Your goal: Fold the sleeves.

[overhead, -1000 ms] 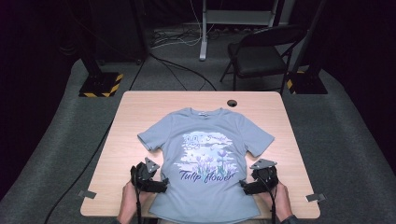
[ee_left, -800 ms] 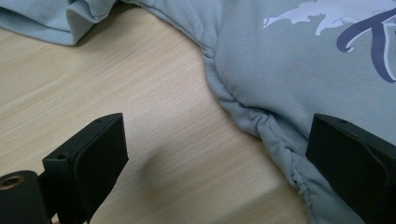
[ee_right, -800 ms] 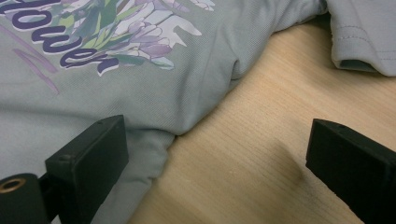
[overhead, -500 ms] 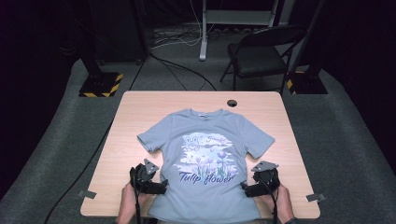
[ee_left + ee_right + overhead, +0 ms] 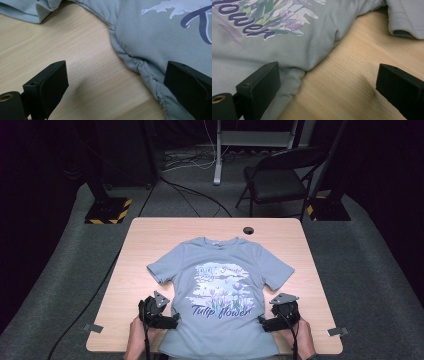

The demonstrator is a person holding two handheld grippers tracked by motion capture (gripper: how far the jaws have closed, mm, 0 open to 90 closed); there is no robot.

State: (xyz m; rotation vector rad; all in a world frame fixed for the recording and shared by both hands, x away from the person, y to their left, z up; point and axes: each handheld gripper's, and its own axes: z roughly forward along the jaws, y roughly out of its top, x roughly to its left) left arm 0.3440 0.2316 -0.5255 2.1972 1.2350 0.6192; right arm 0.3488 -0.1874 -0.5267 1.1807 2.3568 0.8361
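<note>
A light blue T-shirt (image 5: 220,285) with a flower print and the words "Tulip flower" lies flat, front up, on the wooden table (image 5: 150,235), its hem hanging over the near edge. My left gripper (image 5: 172,321) sits at the shirt's left side seam, open, one jaw over bare wood and the other over the puckered seam (image 5: 140,67). My right gripper (image 5: 262,324) is at the shirt's right side, open, straddling the shirt's edge (image 5: 312,66). Neither holds cloth.
A small dark round hole (image 5: 248,230) sits near the table's far edge. A folding chair (image 5: 280,180) and stand bases with hazard stripes (image 5: 107,210) stand on the grey floor beyond. Tape tabs (image 5: 93,327) mark the near corners.
Both grippers have shifted slightly toward the near edge along the shirt's sides. The shirt lies as before.
</note>
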